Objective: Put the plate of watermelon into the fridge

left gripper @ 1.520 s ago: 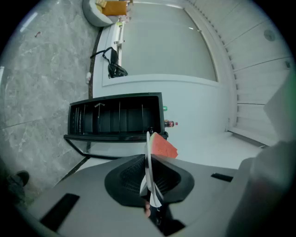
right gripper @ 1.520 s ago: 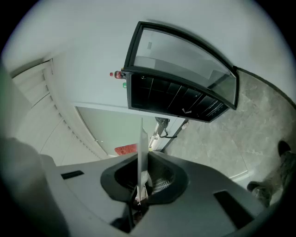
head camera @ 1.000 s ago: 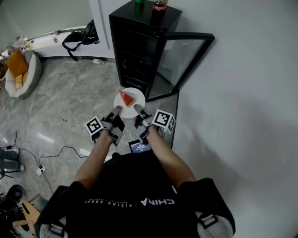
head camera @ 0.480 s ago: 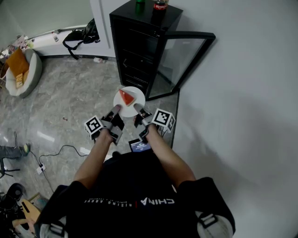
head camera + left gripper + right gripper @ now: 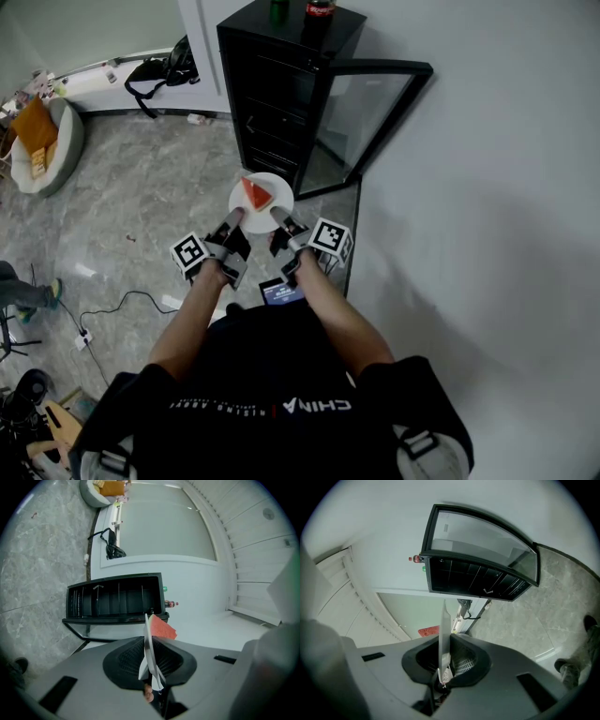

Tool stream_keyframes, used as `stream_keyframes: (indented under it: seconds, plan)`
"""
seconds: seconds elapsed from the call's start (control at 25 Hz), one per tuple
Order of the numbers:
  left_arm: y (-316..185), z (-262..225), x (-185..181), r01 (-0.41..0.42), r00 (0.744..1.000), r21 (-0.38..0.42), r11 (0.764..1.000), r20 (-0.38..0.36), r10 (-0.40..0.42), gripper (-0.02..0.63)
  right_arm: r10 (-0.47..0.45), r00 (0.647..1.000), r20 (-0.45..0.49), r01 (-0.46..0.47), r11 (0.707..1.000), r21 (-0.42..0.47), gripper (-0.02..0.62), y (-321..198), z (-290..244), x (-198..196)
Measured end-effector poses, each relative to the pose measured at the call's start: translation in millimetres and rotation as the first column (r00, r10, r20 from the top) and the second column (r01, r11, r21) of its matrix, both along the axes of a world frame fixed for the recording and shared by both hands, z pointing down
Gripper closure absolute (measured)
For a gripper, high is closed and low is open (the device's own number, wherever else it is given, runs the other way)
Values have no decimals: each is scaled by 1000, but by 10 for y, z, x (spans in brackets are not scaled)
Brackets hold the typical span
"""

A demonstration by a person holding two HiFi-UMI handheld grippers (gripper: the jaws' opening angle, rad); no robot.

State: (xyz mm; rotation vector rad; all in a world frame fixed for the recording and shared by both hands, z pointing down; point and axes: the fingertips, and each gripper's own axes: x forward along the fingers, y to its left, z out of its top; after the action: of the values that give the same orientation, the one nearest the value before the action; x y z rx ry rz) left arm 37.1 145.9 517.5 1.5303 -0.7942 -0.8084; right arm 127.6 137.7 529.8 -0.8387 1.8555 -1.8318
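A white plate (image 5: 266, 187) with a red watermelon wedge (image 5: 255, 194) on it is held in the air in front of the black fridge (image 5: 281, 89), whose glass door (image 5: 364, 112) stands open to the right. My left gripper (image 5: 232, 218) is shut on the plate's near-left rim and my right gripper (image 5: 277, 217) is shut on its near-right rim. In the left gripper view the plate (image 5: 149, 653) shows edge-on between the jaws with the wedge (image 5: 162, 627) beyond it. The right gripper view shows the plate (image 5: 443, 639) edge-on too, with the fridge (image 5: 476, 581) ahead.
A green can (image 5: 279, 9) and a cola bottle (image 5: 319, 11) stand on the fridge top. A white wall (image 5: 487, 187) runs along the right. On the marble floor lie a black bag (image 5: 164, 73), a round pet bed (image 5: 42, 141) and cables (image 5: 112, 314).
The plate and both grippers have hardly moved; the view has shifted slightly towards the fridge. A person's foot has come into view at the left edge.
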Motion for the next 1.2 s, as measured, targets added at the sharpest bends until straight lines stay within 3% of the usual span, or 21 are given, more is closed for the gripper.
stream_keyframes:
  seconds: [0.76,1.2]
  plan:
    - [35,-2,45,23,1000,-84,996,15,-22,572,-72,997,-31,72,997,1,565,62,-83,-20]
    - [-19,168,421,82,997,-93,992,23,-80,574,-165,986,-20,165,986,-8,565,-48,105,328]
